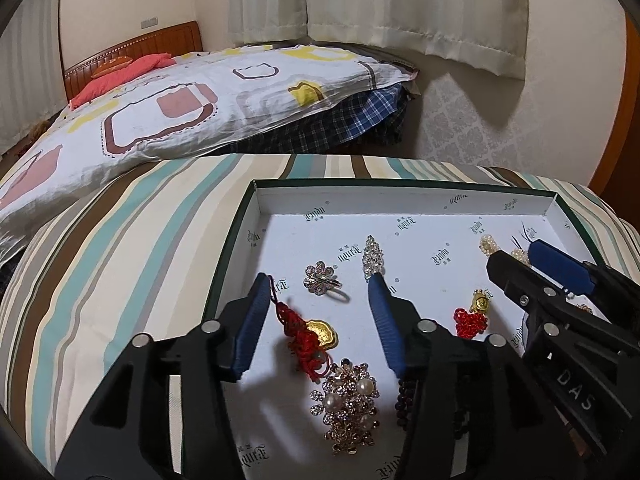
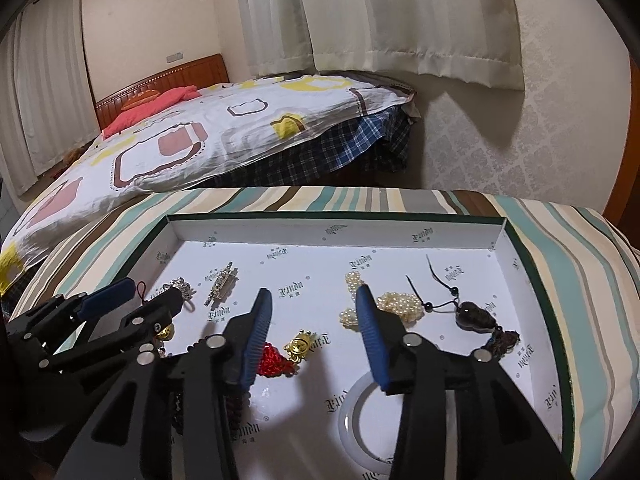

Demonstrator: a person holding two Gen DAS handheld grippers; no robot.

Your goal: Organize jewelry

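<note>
A shallow white-lined box [image 1: 280,196] [image 2: 320,232] lies on a striped cushion and holds jewelry. My left gripper [image 1: 318,280] is open above a red-cord gold charm [image 1: 310,332], a flower ring [image 1: 320,278], a crystal clip [image 1: 372,256] and a pearl-and-rhinestone brooch [image 1: 348,404]. My right gripper [image 2: 314,294] is open and empty over a red-bead gold charm [image 2: 286,354] [image 1: 472,314], with a pearl strand [image 2: 396,306], a dark stone pendant [image 2: 474,314] and a white bangle [image 2: 356,420] close by. Each gripper shows in the other's view.
The striped cushion [image 1: 120,240] surrounds the box. A bed with a patterned quilt [image 1: 180,108] lies behind it. Curtains [image 2: 400,12] and a wallpapered wall [image 2: 540,140] stand at the back right. Dark beads [image 1: 404,400] lie partly hidden under my left gripper.
</note>
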